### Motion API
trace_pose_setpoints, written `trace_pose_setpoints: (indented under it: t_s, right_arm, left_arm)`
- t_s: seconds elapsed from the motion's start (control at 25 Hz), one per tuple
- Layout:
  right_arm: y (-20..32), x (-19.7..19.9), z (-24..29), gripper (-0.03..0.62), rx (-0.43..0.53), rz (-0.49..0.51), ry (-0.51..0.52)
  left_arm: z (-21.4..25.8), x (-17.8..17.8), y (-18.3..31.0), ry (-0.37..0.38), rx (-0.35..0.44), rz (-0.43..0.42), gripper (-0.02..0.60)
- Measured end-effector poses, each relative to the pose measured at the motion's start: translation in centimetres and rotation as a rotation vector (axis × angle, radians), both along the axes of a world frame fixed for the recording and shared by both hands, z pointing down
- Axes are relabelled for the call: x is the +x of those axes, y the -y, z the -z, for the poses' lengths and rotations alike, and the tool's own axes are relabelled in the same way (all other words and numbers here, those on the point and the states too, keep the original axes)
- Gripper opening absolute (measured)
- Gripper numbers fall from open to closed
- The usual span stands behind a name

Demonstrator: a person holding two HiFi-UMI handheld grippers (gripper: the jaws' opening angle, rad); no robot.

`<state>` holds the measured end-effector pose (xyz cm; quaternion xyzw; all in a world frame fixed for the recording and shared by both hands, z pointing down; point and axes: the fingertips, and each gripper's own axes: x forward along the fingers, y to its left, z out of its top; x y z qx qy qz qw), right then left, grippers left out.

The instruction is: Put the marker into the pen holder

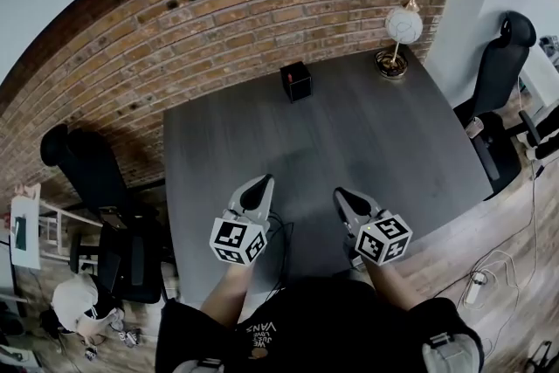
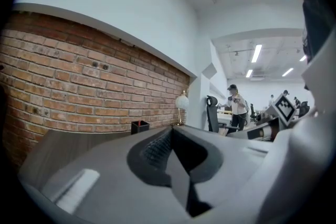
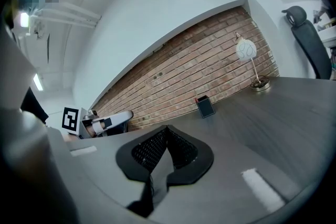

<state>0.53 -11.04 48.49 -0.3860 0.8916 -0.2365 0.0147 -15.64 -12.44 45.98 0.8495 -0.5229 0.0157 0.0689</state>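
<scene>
Left: your left gripper (image 1: pixel 261 183) hangs over the near edge of the dark grey wood-grain table (image 1: pixel 410 144), about 7 o'clock from table centre. Its jaws are pressed together with nothing between them. The left gripper view shows the ribbed pads (image 2: pixel 157 148) meeting in a closed seam.

Centre: the small black square pen holder (image 1: pixel 297 83) sits at 12 o'clock, near the far edge by the red brick wall (image 1: pixel 218 4), well apart from both grippers. A slim red-tipped marker (image 1: pixel 290 77) shows at its rim on the left side. It is small in every view, so calling it the marker is a judgement. The right gripper view shows the same red tip standing up out of the holder. No marker lies on the bare tabletop in any view.

Right: your right gripper (image 1: pixel 343 196) is at about 5 o'clock, level with the left one and near it, not touching. Its jaws are also pressed together and carry nothing. Beyond it, at 1 o'clock, a white globe lamp on a brass base (image 1: pixel 403 26) stands in the far corner.

Progress, as judged: the marker looks already housed and both grippers are free and back at the near edge. Nothing seems left. If another marker is meant, it is not in view.
</scene>
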Motion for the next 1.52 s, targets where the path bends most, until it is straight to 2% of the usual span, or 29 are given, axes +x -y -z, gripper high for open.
trace_pose_setpoints:
  t_s: [0.36, 0.76, 1.52]
  right_arm:
    - [-2.1, -1.7, -0.9, 0.002, 0.001, -0.006, -0.007]
    - [-3.7, -3.4, -1.9, 0.002, -0.009, 0.004, -0.031]
    - [-4.3, -3.4, -2.8, 0.002, -0.007, -0.032, -0.111]
  left_arm:
    - [-1.6, -0.6, -4.2, 0.013, -0.007, -0.038, 0.052]
    - [-4.0, -1.8, -7.9, -0.025, -0.05, -0.008, 0.052]
    - [-4.9, -1.9, -9.0, -0.068, -0.074, 0.008, 0.052]
